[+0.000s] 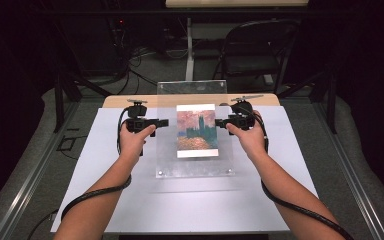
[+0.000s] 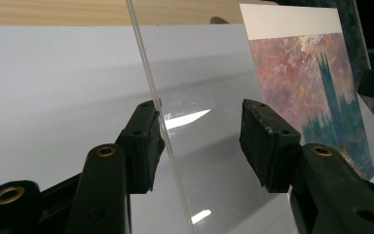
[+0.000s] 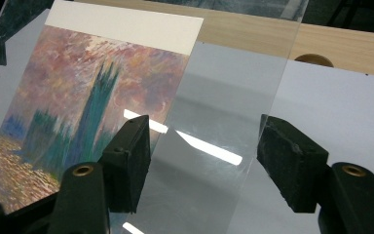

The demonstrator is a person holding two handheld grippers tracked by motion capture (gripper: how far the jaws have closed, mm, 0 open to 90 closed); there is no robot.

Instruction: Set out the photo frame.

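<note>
Acrylic sheet [image 2: 151,97] edge between open tongs [image 2: 202,141]

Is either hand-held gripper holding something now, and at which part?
Nothing is clamped. Both the left hand-held gripper and right hand-held gripper stand open, straddling opposite side edges of the clear acrylic sheet over the painting print.

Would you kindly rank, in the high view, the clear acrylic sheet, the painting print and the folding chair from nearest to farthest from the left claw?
1. Clear acrylic sheet: its left edge lies right at the left claw.
2. Painting print: just beyond, toward the table's centre, under the sheet.
3. Folding chair: far behind the table, toward the right.
</note>
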